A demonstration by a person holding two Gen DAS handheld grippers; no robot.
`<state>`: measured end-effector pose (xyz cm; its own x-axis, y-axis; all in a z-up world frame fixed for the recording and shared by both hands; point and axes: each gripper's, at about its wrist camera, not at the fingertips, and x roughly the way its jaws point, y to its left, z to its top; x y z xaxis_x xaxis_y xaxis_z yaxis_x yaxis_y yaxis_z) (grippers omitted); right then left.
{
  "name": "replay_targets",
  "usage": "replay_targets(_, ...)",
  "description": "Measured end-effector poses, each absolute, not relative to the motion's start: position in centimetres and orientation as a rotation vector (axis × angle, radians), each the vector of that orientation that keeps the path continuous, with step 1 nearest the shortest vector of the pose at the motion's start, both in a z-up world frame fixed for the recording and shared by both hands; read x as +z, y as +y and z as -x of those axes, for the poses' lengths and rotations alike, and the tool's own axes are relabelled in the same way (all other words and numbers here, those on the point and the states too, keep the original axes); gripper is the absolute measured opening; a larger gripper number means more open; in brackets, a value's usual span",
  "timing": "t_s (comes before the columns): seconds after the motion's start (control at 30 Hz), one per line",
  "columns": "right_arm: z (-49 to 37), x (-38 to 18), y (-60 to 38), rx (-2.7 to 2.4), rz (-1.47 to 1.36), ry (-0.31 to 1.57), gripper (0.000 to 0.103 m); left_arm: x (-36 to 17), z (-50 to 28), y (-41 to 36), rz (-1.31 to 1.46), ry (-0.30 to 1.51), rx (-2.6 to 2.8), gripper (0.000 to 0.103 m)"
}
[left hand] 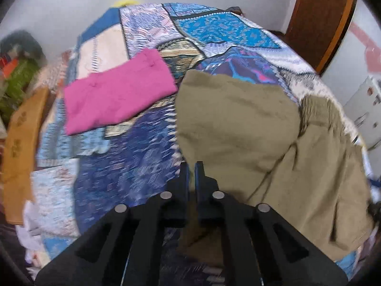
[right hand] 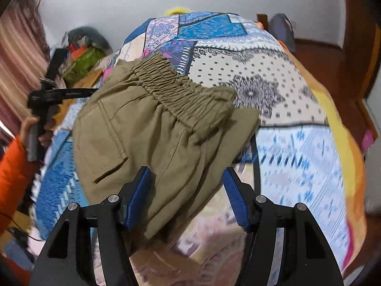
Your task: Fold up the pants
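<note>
Khaki pants lie bunched on the patchwork bed cover, right of centre in the left wrist view. My left gripper sits at their near left edge, jaws pressed together on the cloth, which hangs dark below the fingers. In the right wrist view the pants show an elastic waistband and a back pocket. My right gripper straddles a thick fold of them, with both blue pads against the cloth. The left gripper meets the pants' far left edge, held by a hand in an orange sleeve.
A folded pink garment lies on the bed cover left of the pants. A wooden board and a heap of clothes border the bed's left side. A wooden door stands at the back right.
</note>
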<state>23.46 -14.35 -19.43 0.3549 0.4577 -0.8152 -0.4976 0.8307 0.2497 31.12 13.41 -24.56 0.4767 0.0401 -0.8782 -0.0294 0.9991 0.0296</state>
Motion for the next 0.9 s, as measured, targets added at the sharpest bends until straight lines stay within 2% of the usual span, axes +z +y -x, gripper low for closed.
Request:
replay_targets(0.17,-26.0,-20.0,-13.5,0.610,0.151,1.014,0.059,-25.3,-27.3,16.2,-0.002,1.102,0.117,0.000)
replay_targets(0.37,-27.9,-20.9,-13.6,0.595,0.120,1.030,0.059,-24.5,-24.9,18.9,0.085,1.091,0.104,0.003)
replay_targets(0.47,-28.4,-21.4,-13.9,0.602,0.068,1.045,0.059,-23.3,-25.6,19.0,0.123,1.064,0.089,0.017)
replay_targets(0.53,-29.0,-21.6,-13.8,0.604,0.067,1.048,0.059,-22.9,-26.7,18.7,0.137,1.046,0.079,0.034)
replay_targets(0.8,-32.6,-21.9,-11.9,0.641,0.170,1.057,0.059,-24.6,-30.3,15.3,0.093,1.080,0.022,0.037)
replay_targets(0.87,-33.5,-22.1,-11.6,0.637,0.185,1.049,0.059,-25.5,-30.2,14.9,0.074,1.083,0.036,0.041)
replay_targets(0.9,-33.9,-22.2,-11.4,0.632,0.191,1.044,0.059,-25.5,-30.0,14.9,0.063,1.066,0.051,0.047)
